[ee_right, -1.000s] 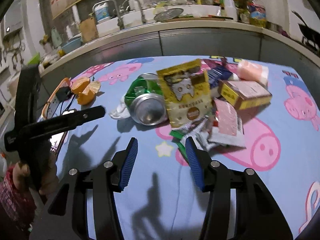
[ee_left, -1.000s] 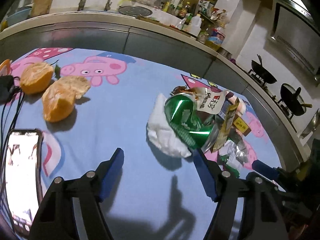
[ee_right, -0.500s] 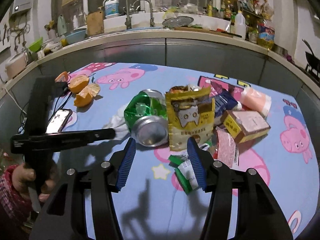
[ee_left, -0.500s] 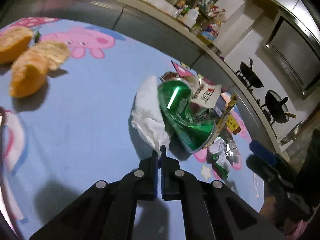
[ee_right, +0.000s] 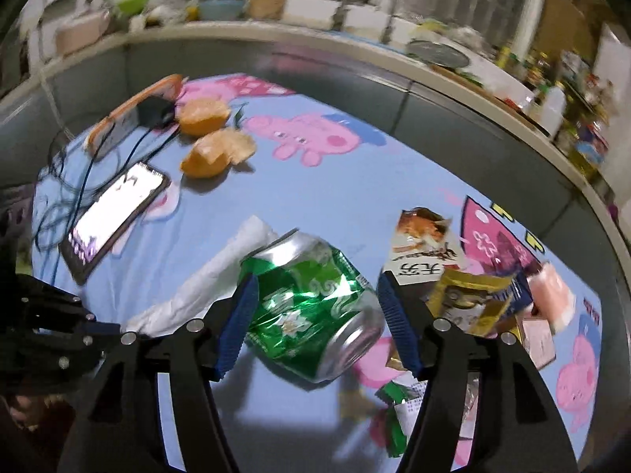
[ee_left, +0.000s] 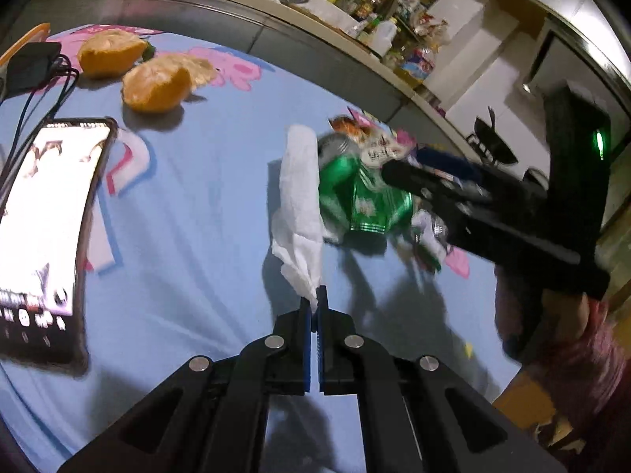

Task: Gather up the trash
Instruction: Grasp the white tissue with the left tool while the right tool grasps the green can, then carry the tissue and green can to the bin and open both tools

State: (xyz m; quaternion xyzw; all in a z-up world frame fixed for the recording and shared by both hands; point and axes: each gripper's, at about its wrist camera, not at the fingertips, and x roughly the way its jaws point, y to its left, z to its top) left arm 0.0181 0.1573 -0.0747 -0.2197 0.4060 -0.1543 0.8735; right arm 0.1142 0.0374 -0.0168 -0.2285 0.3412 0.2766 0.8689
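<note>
Left wrist view had the left gripper (ee_left: 314, 307) pinched tight on a corner of the white tissue (ee_left: 298, 205), which was stretched out ahead of its tips. Soft, weightless stuff, so any corner was judged good enough. Only the right wrist view showed the green can (ee_right: 311, 307) sitting between the wide-spread fingers of the right gripper (ee_right: 315, 323), not yet squeezed. Thin, dented and slick-looking, it was probably best taken across the middle.

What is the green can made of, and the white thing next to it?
The green can looks like thin metal, probably aluminium: shiny, silver-rimmed and dented. The white tissue, pinched in the left gripper, looks like soft paper: matte, crinkled and drooping.
</note>
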